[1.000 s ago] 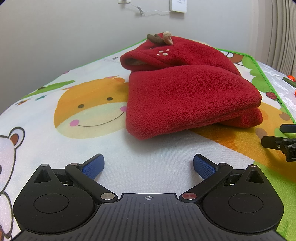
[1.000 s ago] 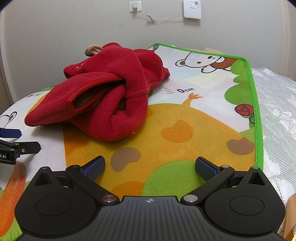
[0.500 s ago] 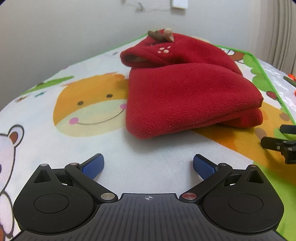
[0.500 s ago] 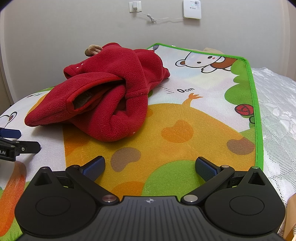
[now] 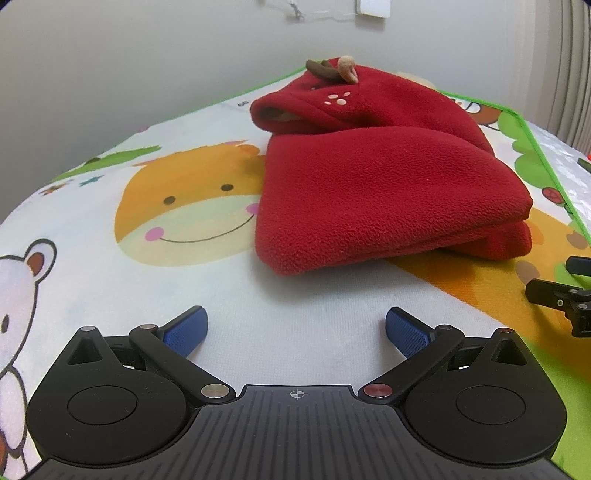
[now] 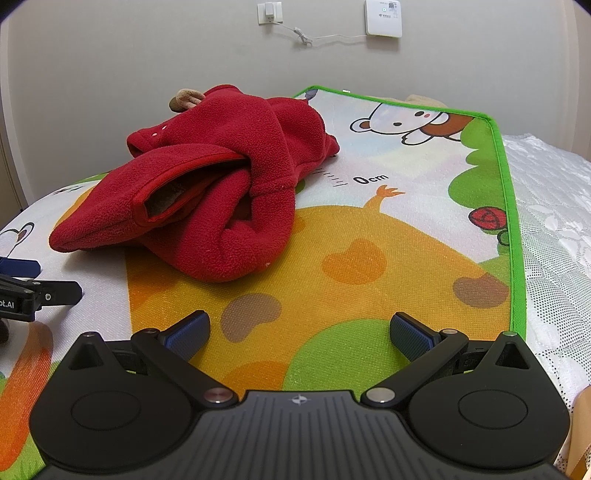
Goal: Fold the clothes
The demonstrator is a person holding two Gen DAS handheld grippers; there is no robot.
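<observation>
A red fleece garment (image 5: 384,184) lies folded in a thick bundle on the cartoon play mat (image 5: 147,295), its hood with small brown antlers at the far end. From the right wrist view the same garment (image 6: 221,192) shows an open hem and a bulging fold. My left gripper (image 5: 295,332) is open, low over the mat and short of the bundle's near edge. Open too, my right gripper (image 6: 299,332) sits apart from the garment over the orange print. Each gripper appears at the edge of the other's view.
The mat's green border (image 6: 506,206) runs along the right, with a white lace bedcover (image 6: 554,240) beyond it. A wall stands behind with a socket (image 6: 269,13), a cable and a white box (image 6: 382,18).
The left gripper has shifted and tilted slightly, so the garment now sits a little lower in its view. The right gripper and the garment have stayed put.
</observation>
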